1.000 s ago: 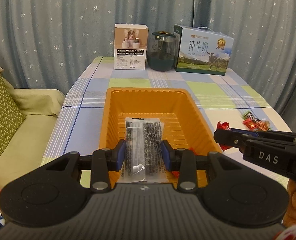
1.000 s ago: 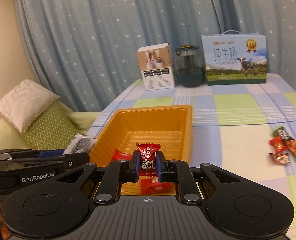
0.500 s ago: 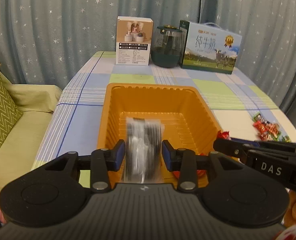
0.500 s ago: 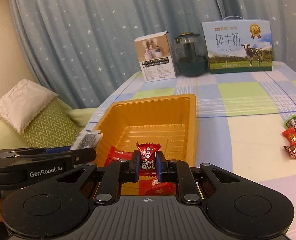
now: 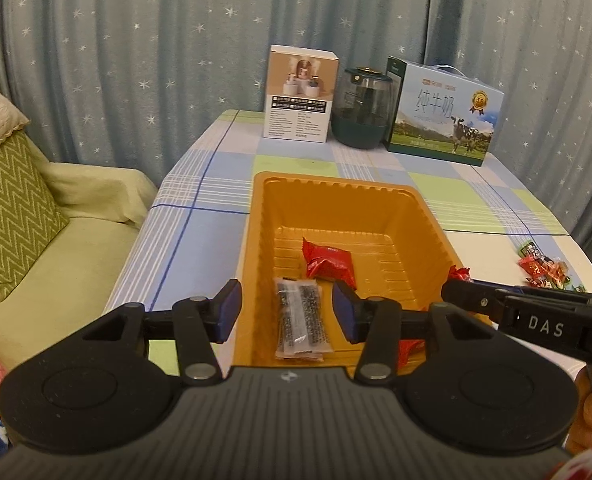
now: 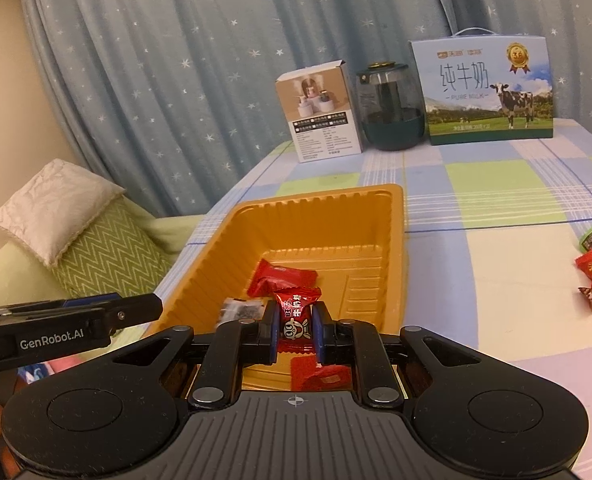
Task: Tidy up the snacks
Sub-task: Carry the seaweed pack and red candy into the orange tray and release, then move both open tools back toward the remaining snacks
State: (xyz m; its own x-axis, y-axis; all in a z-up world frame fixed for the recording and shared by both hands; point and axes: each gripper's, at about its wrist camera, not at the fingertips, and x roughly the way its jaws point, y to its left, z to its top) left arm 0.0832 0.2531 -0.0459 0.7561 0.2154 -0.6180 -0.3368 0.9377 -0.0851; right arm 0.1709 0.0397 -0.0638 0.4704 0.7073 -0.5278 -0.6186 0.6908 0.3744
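The orange tray [image 5: 328, 182] sits on the checked tablecloth. Above its near end my left gripper [image 5: 287, 312] is open, its jaws still opening. A clear packet of black seeds [image 5: 302, 324] lies free on the tray floor below and between the blue pads, with a red packet [image 5: 330, 262] beyond it. My right gripper [image 6: 294, 326] is shut on a red wrapped candy [image 6: 296, 300] over the tray's near right part. In the right wrist view the tray [image 6: 396, 216] holds the seed packet [image 6: 242, 310] and two red packets [image 6: 282, 280]. The left gripper [image 6: 152, 306] comes in from the left.
Loose wrapped snacks [image 5: 544, 268] lie on the table to the right of the tray. A white box [image 5: 300, 98], a dark glass jar [image 5: 362, 110] and a milk carton box [image 5: 444, 120] stand at the far edge. A sofa with a zigzag cushion [image 5: 12, 208] is left.
My left jaws have opened and the seed packet has dropped from between the pads onto the tray floor. The right gripper stays shut on the red candy over the tray.
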